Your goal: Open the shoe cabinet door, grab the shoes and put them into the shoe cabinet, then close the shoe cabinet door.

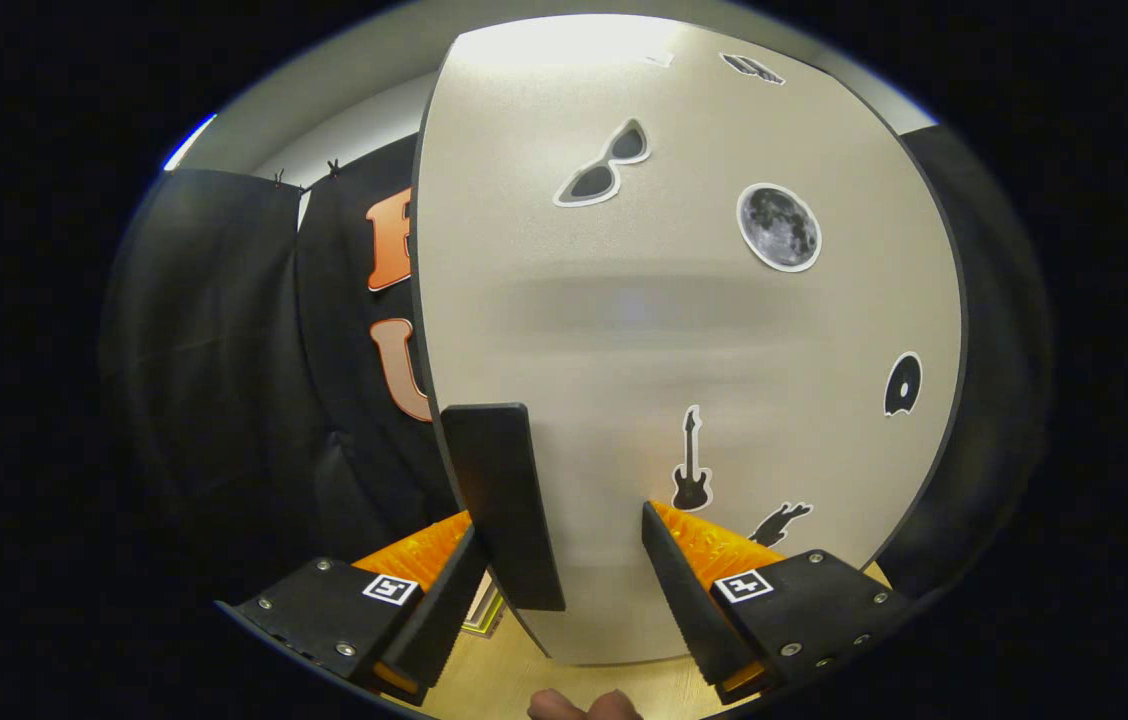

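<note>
**Gripper at the cabinet door handle**

Nearest the camera, the gripper (569, 600) has its two fingers spread apart, with the dark upright handle (502, 505) of the shoe cabinet door (684, 330) standing between them, close to the left finger. The right finger stands clear of the handle with pale door face between. Whether the left finger touches the handle is hard to tell, since the handle hides part of it; so the fingers are open around the handle rather than pressing on it from both sides.

The door stands just ahead of the fingers, a pale flat panel with a dark edge band, dotted with stickers: sunglasses (604, 165), a moon (779, 227), a guitar (691, 475) and a disc (903, 385). The handle sits at the door's left edge. Beyond that edge hangs the black booth cloth (224, 350). Light wooden flooring (514, 680) shows under the fingers, with fingertips of a person (584, 705) at the near bottom.

The door looks like a stiff, fairly light board that should swing on hinges, most likely at its far right side. The handle is a rigid, smooth bar, and the best hold is across its flat sides near mid-height, squeezed firmly so it does not slip.
</note>
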The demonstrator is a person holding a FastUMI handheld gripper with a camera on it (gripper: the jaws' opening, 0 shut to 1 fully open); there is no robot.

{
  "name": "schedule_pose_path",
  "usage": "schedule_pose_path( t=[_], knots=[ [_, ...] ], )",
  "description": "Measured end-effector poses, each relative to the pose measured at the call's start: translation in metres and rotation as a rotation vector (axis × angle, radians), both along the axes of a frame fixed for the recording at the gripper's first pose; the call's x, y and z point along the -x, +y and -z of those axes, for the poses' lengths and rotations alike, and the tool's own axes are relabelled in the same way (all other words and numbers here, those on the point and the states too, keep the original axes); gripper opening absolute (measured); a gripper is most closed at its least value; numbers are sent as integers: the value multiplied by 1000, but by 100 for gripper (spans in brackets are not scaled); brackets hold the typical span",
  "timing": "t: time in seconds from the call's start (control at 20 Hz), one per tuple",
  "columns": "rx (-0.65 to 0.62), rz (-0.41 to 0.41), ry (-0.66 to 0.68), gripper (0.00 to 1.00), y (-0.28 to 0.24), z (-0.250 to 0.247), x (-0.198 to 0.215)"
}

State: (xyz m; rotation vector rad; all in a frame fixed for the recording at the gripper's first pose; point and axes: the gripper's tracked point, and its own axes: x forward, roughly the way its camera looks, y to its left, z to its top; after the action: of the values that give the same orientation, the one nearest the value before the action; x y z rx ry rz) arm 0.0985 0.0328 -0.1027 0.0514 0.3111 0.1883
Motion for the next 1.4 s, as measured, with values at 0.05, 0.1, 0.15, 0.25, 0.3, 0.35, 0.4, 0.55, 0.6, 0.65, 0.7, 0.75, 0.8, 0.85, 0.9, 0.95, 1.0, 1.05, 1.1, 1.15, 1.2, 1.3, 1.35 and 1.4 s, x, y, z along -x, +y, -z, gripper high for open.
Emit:
schedule_pose_path(
  t=[0.05,0.1,0.15,0.25,0.3,0.35,0.4,0.55,0.6,0.65,0.7,0.75,0.8,0.85,0.9,0.95,1.0,1.05,1.1,1.15,1.2,1.3,1.35,1.4],
  knots=[
    [1,0,1,92,0,1,-1],
    [1,0,1,92,1,1,-1],
    [-2,2,3,93,1,1,-1],
    [-3,2,4,93,1,1,-2],
    [-2,4,8,93,1,2,-2],
    [-1,4,6,94,1,2,-3],
    [-2,3,4,94,1,1,-3],
    [-20,2,34,94,2,5,-3],
    [-32,6,40,94,2,4,-2],
    [-41,11,41,93,2,4,0],
    [-45,14,38,94,0,2,2],
    [-44,17,36,93,1,0,7],
    [-42,15,33,93,1,-4,13],
    [-40,13,25,93,1,-9,21],
    [-37,13,17,93,1,-13,29],
    [-35,13,9,93,0,-19,37],
    [-31,15,3,93,-2,-22,46],
    [-26,19,-2,93,-5,-27,56],
    [-22,28,-7,93,-10,-32,66],
    [-22,37,-16,93,-15,-37,77],
    [-20,48,-25,93,-20,-43,87],
    [-9,76,-42,93,-36,-54,112],
    [2,95,-51,93,-45,-60,124],
    [13,112,-55,93,-54,-65,135]
  ],
)
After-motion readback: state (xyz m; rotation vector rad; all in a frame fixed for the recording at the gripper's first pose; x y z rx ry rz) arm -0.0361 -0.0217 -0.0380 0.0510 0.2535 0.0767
